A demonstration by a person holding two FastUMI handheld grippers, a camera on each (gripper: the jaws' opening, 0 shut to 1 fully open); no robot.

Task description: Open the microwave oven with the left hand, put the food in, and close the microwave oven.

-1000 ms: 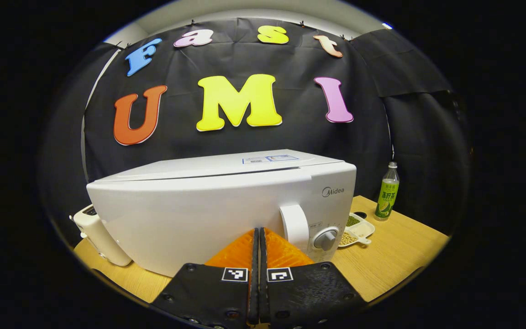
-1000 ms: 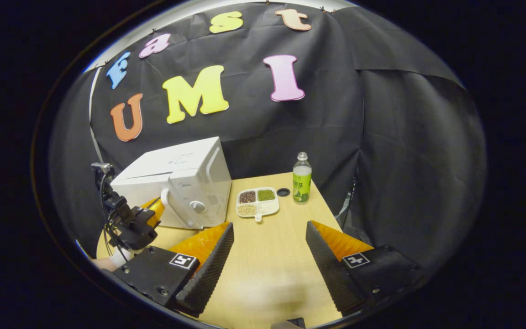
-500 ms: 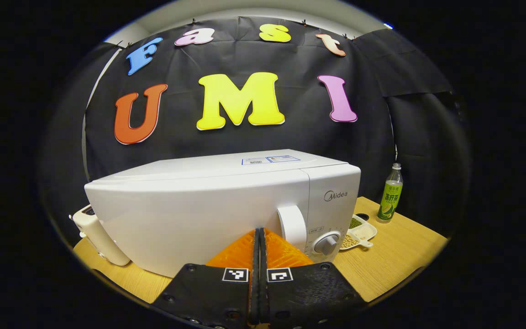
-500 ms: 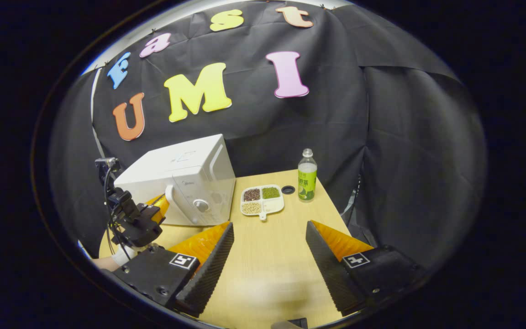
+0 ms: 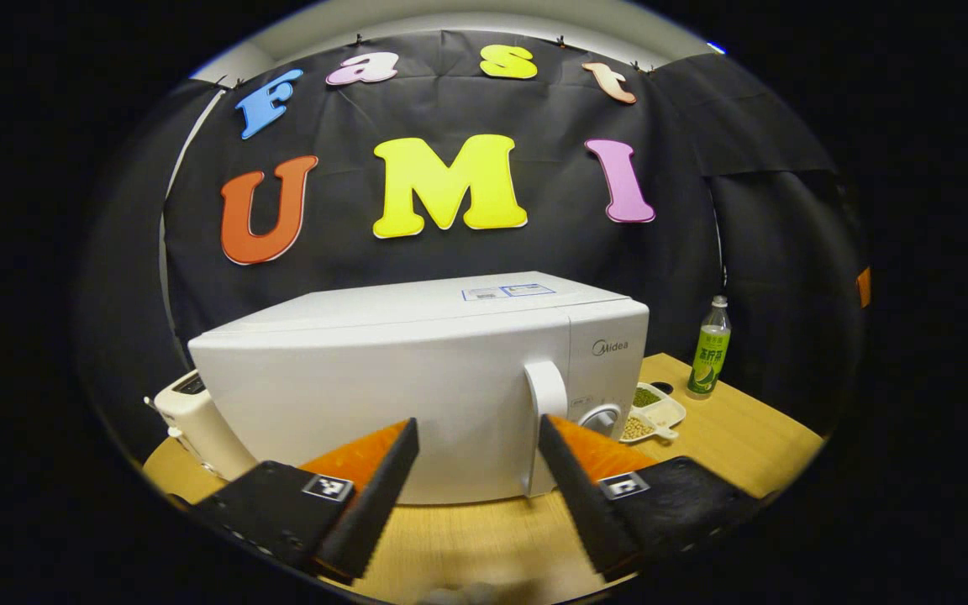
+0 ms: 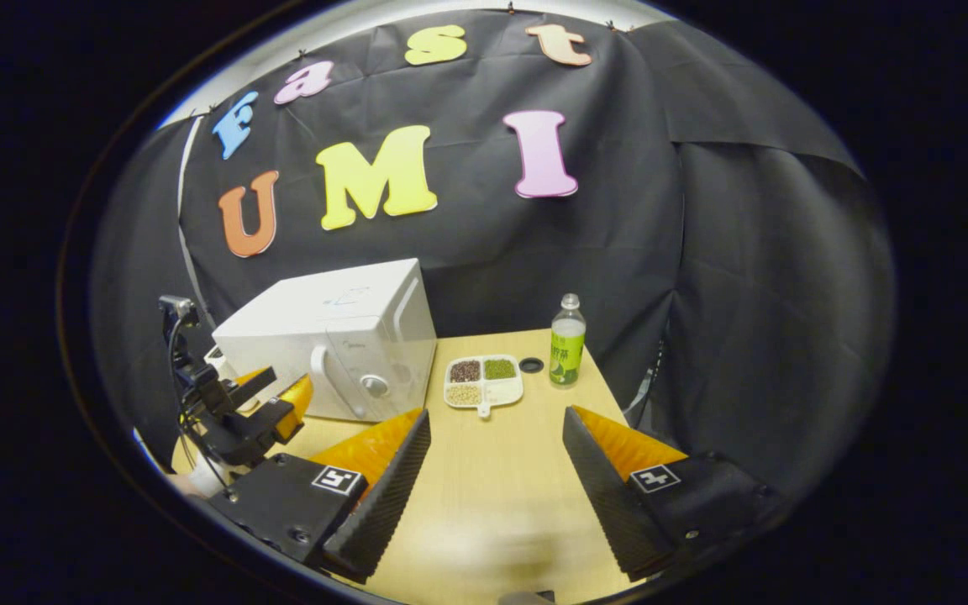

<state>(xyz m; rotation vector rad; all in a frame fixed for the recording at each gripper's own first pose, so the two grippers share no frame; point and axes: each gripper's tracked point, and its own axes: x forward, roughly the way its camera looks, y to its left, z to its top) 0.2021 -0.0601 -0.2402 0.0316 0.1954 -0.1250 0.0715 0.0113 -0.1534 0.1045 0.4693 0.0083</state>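
Where my left gripper [image 5: 477,437] had its fingers pressed flat together half a second ago, close against the door, they now stand wide apart and hold nothing, and the microwave oven [image 5: 425,378] sits a little farther off in the left gripper view than it did. Its door is shut, flush with the body, as it was half a second ago; a second ago a thin gap showed along its top edge.

The oven's long axis runs left to right across the left gripper view, its door face turned toward me, the upright white handle [image 5: 544,420] and the dial [image 5: 600,418] at its right end. The handle stands just ahead of my right-hand fingertip [image 5: 553,428], slightly apart from it; the door panel shows between the two fingers.

In the right gripper view, my right gripper [image 6: 497,437] gapes wide over bare table [image 6: 492,496], gripping nothing. The divided food tray [image 6: 481,381] lies ahead of it, beside the oven's right side, with a green bottle [image 6: 566,340] farther right.
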